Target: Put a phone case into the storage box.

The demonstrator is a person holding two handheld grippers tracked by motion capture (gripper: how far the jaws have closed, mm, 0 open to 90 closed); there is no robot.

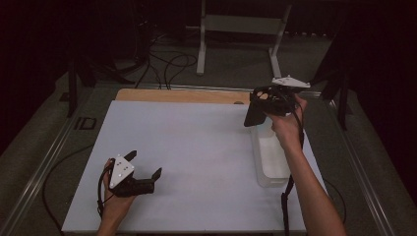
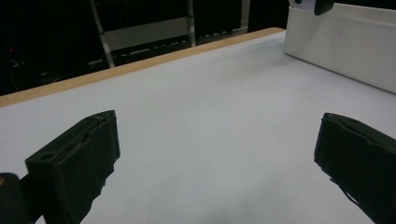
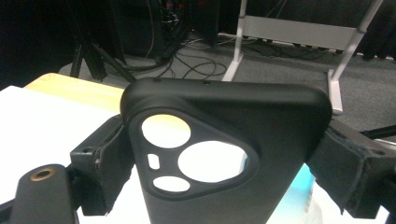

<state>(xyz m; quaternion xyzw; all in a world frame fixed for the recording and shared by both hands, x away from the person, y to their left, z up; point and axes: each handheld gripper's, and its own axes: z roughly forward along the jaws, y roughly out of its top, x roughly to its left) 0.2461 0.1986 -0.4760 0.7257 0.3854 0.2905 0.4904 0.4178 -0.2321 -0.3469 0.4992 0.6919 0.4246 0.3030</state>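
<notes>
Black phone case [image 3: 224, 154] is sitting clamped between the right gripper's [image 1: 268, 105] jaws, held in the air above the far end of the clear plastic bin [image 1: 270, 162]. Left gripper [image 1: 147, 169] is resting wide open and empty on the white table [image 1: 196, 147]. Looks like the carry step; next move probably calls for a steady transfer and controlled set-down.

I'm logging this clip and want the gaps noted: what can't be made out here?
- Lower part of the black phone case: cut off by the bottom edge of the right gripper view.
- Inside of the white bin: high view, washed out and partly covered by the person's forearm.
- The bin's far end in the left gripper view: cut off by the right edge.
</notes>
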